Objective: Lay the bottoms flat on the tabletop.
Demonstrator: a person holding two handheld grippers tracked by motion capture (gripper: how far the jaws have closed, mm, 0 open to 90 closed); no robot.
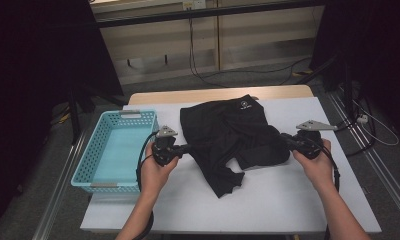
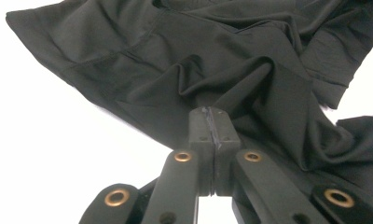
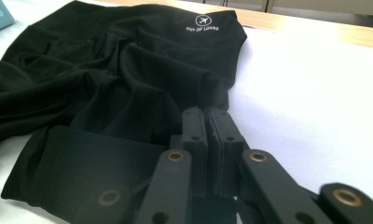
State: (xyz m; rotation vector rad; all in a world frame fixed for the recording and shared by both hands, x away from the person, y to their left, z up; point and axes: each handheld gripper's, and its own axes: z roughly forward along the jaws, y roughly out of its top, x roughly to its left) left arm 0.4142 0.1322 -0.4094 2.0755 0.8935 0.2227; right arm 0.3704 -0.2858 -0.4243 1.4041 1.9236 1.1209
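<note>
A black garment (image 1: 228,135) lies crumpled in the middle of the white table (image 1: 288,200), its far part spread flat with a small white logo (image 1: 245,105) showing, its near part bunched and trailing toward the near edge. The left gripper (image 1: 188,148) meets the garment's left edge; in the left gripper view its jaws are pressed together with a fold of the black cloth (image 2: 231,93) pinched at their tips. The right gripper (image 1: 284,138) meets the garment's right side; in the right gripper view its jaws are likewise together, clamped on the cloth's edge (image 3: 208,93). Each gripper is held in one hand. A light blue basket (image 1: 95,167) stands on the table's left side, just beside the left gripper.
</note>
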